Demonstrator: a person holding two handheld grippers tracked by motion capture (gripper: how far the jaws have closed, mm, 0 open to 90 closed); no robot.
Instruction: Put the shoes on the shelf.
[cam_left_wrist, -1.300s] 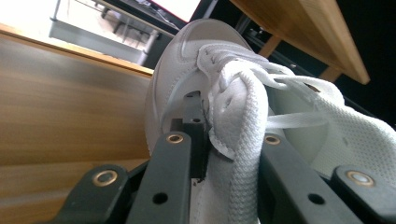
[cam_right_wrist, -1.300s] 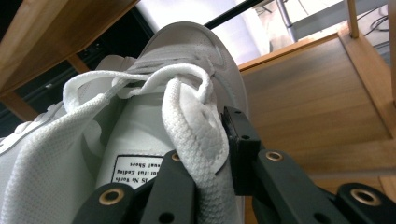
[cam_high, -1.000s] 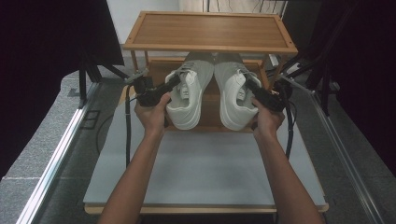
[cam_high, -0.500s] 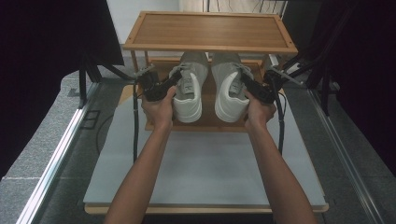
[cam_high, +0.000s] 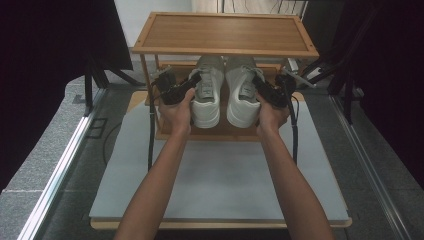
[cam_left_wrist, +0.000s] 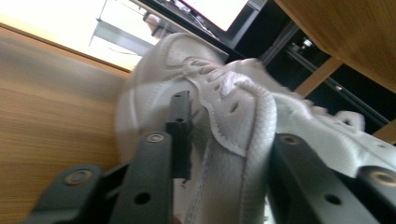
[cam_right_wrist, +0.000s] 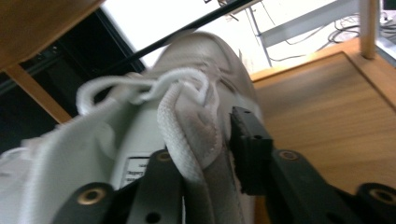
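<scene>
Two white lace-up sneakers stand side by side on the lower board of a small wooden two-tier shoe rack, toes pointing away and heels toward the person, the upper shelf overhanging their far halves. The left black two-jaw gripper comes at the left white sneaker from its left side, and its jaws straddle that shoe's padded collar wall. In the left gripper view the same left gripper has one jaw outside the shoe, its pad standing a little off the leather, and the other jaw down inside the opening; the jaws have just been opening, and with the collar loose between them I'd call the grip let go. The right black two-jaw gripper mirrors this on the right white sneaker, reaching in from the right. In the right gripper view the right gripper has its jaws either side of the collar edge, where a loop of white lace lies; these jaws too have just been opening, the outer pad close beside the fabric rather than biting into it. Both shoes rest flat on the lower board, just apart from each other, each with its collar between slackened jaws.
</scene>
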